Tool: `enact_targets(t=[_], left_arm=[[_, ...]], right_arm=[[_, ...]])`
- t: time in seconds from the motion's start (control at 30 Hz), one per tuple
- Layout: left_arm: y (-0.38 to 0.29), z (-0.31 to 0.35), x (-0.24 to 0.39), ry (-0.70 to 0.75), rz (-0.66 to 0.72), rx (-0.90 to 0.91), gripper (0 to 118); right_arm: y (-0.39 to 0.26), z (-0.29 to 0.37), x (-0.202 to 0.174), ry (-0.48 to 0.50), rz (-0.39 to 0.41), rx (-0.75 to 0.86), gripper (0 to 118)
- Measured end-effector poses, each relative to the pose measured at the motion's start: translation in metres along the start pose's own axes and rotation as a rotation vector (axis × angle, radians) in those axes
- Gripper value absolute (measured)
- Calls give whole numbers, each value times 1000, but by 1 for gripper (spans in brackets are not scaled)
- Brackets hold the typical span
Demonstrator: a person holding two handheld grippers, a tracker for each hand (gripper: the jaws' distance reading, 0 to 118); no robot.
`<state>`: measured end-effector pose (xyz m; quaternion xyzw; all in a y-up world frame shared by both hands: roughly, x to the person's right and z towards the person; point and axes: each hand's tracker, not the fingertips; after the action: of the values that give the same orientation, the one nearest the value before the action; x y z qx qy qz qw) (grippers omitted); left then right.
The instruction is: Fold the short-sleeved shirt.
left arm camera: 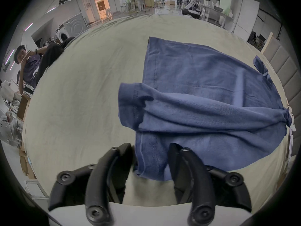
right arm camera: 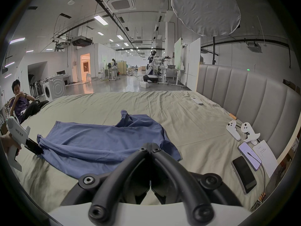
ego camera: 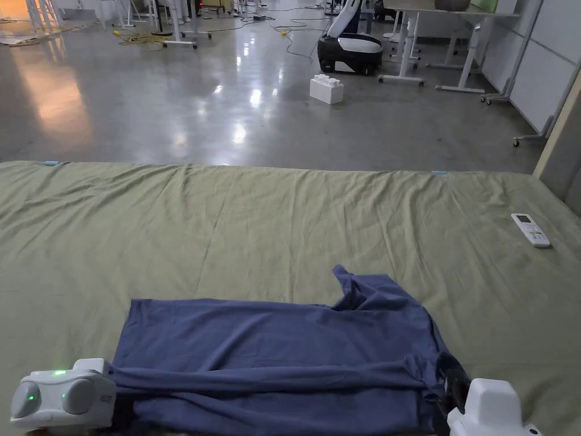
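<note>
A dark blue short-sleeved shirt (ego camera: 272, 340) (left arm camera: 203, 76) (right arm camera: 97, 139) lies crosswise on the green bed sheet (ego camera: 283, 227). One long edge is drawn over into a loose ridge, and a sleeve (ego camera: 354, 289) pokes up at the far right. My left gripper (ego camera: 122, 409) (left arm camera: 149, 148) (right arm camera: 35, 148) is at the shirt's left end, open, with the hem corner lying between its jaws. My right gripper (ego camera: 451, 386) (right arm camera: 149, 146) is at the right end, shut on bunched cloth that pulls to a point there.
A white remote (ego camera: 530, 229) lies on the sheet at the far right. Two phones (right arm camera: 244, 174), a notepad and two white controllers (right arm camera: 232, 130) sit along the padded headboard (right arm camera: 244, 99). A person (right arm camera: 19, 105) sits beyond the bed's left side.
</note>
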<state>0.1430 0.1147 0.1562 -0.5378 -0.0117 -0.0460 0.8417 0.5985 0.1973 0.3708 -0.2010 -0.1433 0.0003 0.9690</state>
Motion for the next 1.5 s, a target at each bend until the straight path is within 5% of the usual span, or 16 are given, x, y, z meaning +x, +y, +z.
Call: enact_targets(t=[0.1, 0.37, 0.4, 0.43, 0.5, 0.6, 0.73, 0.83, 0.93, 1.07, 1.23, 1.5], left_arm=[[0, 5, 2, -29, -41, 4, 11], [-10, 24, -12, -63, -9, 78, 8], [-11, 29, -15, -68, -2, 89, 8], [-12, 34, -19, -83, 7, 109, 8], [-13, 41, -23, -92, 16, 133, 8], [-16, 49, -28, -110, 27, 154, 8], [-21, 58, -26, -114, 1, 175, 8], [-24, 63, -24, -122, 10, 173, 8], [-25, 64, -22, -123, 7, 172, 8], [-24, 57, -23, -115, -10, 169, 8], [-25, 53, -20, -98, -33, 168, 8], [-22, 68, -25, -118, -43, 199, 8]], right_arm=[[-3, -1, 4, -3, -9, -14, 0], [-4, -28, 50, -51, -99, -138, 1], [-4, -36, 59, -37, -110, -174, 5], [-3, -46, 67, -18, -113, -229, 22], [-2, -62, 75, -6, -103, -321, 29], [-8, -89, 80, 41, -42, -418, 72], [-17, -120, 71, 100, 53, -520, 76], [-21, -137, 64, 109, 53, -556, 79], [-28, -153, 55, 126, 80, -631, 78], [-34, -161, 42, 121, 119, -657, 60], [-31, -156, 30, 124, 163, -646, 14], [-6, -131, 30, 106, 185, -569, 10]])
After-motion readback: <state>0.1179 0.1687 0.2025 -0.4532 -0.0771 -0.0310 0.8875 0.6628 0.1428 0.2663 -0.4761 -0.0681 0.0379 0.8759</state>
